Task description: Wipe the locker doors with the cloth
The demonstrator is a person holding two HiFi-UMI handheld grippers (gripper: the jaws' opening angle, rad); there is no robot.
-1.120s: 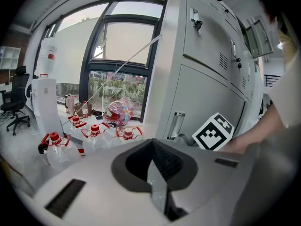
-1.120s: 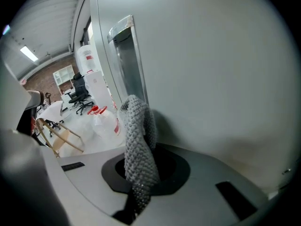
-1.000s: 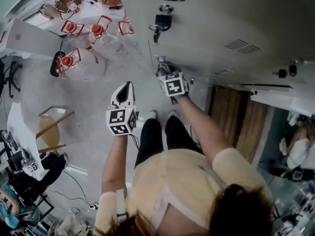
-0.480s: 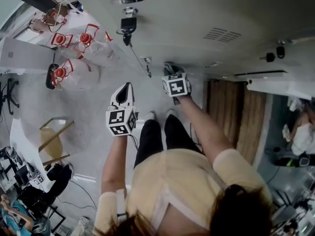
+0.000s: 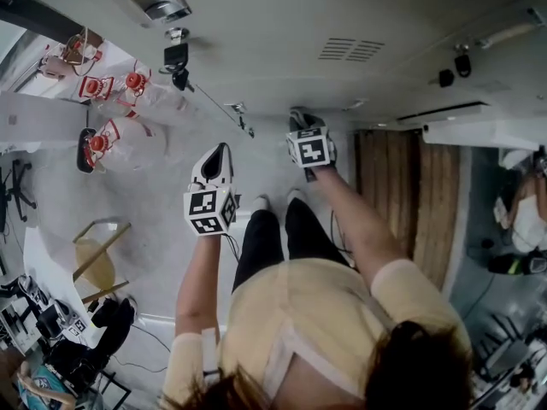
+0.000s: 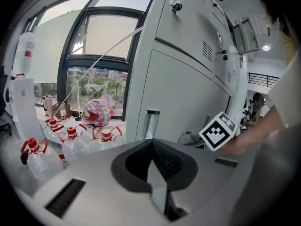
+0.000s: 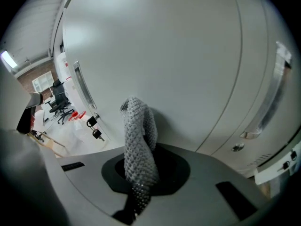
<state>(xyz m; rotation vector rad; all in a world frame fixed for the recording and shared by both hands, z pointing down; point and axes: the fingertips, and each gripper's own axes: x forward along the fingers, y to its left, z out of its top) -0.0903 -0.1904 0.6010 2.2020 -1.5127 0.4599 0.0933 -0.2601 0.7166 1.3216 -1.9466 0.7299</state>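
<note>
Right gripper (image 5: 300, 121) pinches the cloth (image 7: 139, 145), whose tip meets the door (image 7: 164, 55) just ahead; left gripper (image 6: 157, 188) (jaws pressed together, empty) hangs beside it.

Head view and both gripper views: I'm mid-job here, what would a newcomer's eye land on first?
First, the knobbly grey cloth pinched in the right gripper, its loose end right up at the pale locker door. Next, the left gripper, shut on nothing and held off from the lockers. Then the cluster of red-capped clear jugs below the window, on the person's left.
</note>
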